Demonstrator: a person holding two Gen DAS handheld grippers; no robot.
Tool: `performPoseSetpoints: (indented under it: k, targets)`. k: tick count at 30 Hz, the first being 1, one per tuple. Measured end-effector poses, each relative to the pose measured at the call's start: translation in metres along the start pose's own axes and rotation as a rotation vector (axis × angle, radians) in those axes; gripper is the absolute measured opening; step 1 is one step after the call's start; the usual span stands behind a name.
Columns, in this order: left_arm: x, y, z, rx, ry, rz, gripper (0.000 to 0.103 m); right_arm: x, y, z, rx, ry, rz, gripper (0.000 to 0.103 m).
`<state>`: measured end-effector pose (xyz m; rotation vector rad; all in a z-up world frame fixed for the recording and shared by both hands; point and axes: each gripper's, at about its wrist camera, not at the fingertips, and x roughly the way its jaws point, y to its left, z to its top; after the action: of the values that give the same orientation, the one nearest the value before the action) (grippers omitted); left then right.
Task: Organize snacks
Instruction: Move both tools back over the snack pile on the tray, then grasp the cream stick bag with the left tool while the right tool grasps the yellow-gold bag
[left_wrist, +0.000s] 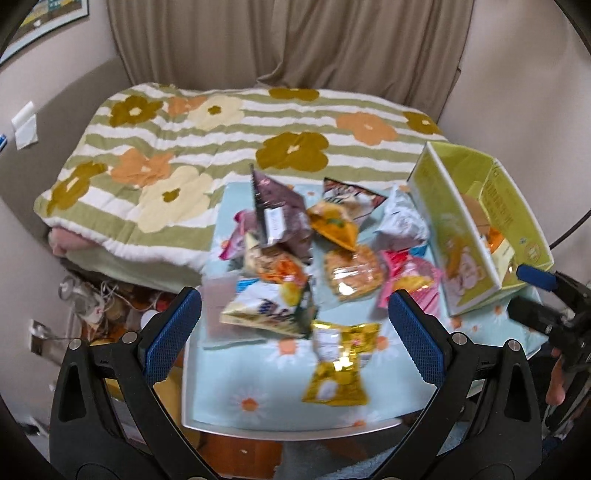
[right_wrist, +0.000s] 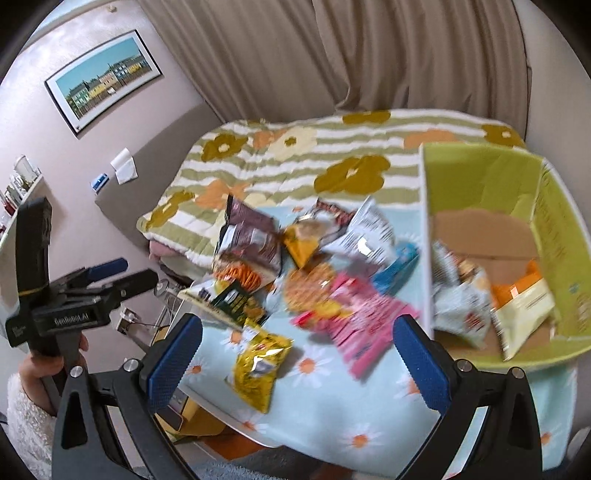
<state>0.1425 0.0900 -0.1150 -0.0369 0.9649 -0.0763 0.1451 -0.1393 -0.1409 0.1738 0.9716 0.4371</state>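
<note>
Your left gripper (left_wrist: 293, 325) hangs wide open and empty above the near snacks; your right gripper (right_wrist: 297, 350) is equally wide, holding nothing. Just beyond lies a crinkled gold foil packet (left_wrist: 338, 363) on the daisy-print tablecloth (left_wrist: 236, 384). The green cardboard box (right_wrist: 554, 206) sits right.

Soft, even indoor light, no hard shadows. Glare on gold snack packet (left_wrist: 338, 363). Right wrist view motion-blurred. Fisheye bending, dark corners throughout.
</note>
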Motion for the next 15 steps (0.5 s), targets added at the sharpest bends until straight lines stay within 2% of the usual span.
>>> performPoseSetpoints:
  k: [6, 10, 15]
  targets:
    - [0.034, 0.034, 0.009, 0.026, 0.053, -0.045, 0.101, 0.044, 0.023, -0.017, 0.057, 0.072, -0.032, 0.103]
    - [0.070, 0.044, 0.016, 0.064, 0.100, -0.080, 0.101, 0.072, 0.031, -0.030, 0.112, 0.118, -0.051, 0.103]
    - [0.114, 0.045, 0.017, 0.121, 0.168, -0.087, 0.100, 0.106, 0.036, -0.048, 0.170, 0.167, -0.075, 0.103]
